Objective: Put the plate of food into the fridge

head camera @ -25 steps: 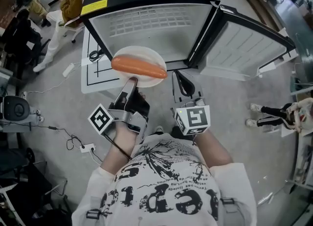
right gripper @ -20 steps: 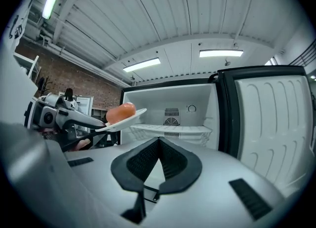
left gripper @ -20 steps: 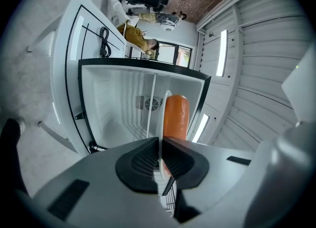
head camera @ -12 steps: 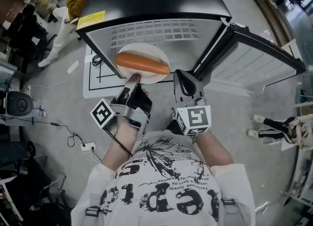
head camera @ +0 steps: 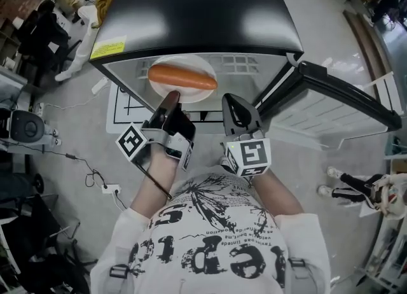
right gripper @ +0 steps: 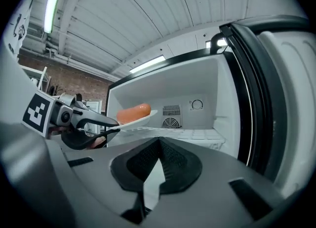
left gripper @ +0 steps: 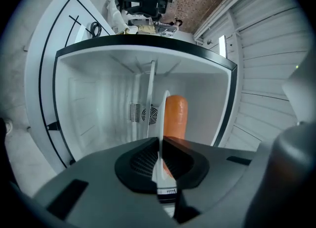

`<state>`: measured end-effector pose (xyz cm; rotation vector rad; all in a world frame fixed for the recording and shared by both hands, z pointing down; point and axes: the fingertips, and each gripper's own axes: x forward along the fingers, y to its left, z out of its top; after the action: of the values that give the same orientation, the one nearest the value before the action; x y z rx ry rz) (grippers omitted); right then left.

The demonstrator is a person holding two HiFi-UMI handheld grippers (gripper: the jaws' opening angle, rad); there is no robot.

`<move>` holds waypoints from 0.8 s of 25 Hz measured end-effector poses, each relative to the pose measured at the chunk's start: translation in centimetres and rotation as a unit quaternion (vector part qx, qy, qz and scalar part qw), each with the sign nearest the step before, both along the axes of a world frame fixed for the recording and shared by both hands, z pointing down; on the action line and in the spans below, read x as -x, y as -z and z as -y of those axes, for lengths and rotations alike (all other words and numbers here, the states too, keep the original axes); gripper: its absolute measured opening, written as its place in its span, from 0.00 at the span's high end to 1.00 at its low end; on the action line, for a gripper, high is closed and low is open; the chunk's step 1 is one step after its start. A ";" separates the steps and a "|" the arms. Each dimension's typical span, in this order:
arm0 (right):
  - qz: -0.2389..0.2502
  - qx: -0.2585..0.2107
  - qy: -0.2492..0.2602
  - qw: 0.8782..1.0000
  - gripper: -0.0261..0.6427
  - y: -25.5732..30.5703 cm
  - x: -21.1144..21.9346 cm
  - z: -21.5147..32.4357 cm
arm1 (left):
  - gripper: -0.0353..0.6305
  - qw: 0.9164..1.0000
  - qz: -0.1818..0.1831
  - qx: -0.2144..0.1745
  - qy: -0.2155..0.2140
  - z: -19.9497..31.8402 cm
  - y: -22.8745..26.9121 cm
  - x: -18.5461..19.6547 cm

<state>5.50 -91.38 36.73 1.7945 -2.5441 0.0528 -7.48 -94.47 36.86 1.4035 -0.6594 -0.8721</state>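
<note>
Holding plate (head camera: 194,94) level at fridge (head camera: 197,13) front edge, my left gripper (head camera: 172,97) pinching rim; sausage (head camera: 181,76) could roll. Right gripper (head camera: 232,105) closed, empty.

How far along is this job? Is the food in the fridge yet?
Not quite. Done: the fridge door stands open. In hand: the left gripper clamps the plate with its sausage at the mouth of the fridge. Left: set it on the wire shelf and let go.

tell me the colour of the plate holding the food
White. The plate shows best in the head view.
</note>
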 end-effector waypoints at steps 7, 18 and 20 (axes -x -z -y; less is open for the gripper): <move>-0.003 0.011 0.020 1.000 0.96 -1.4 -0.9 1.9 | 0.91 1.000 0.006 0.010 0.026 2.3 -0.2 -1.4; -0.006 0.020 0.043 0.999 0.96 -2.3 -1.3 3.5 | 0.91 0.998 0.025 0.029 0.055 4.0 -1.0 -2.9; -0.008 0.018 0.042 0.999 0.96 -2.3 -1.4 3.7 | 0.91 0.997 0.028 0.031 0.060 4.2 -1.0 -3.0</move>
<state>6.93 -95.04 39.03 1.6665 -2.5879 0.0806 -4.52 -98.62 37.87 1.3484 -0.8142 -0.9014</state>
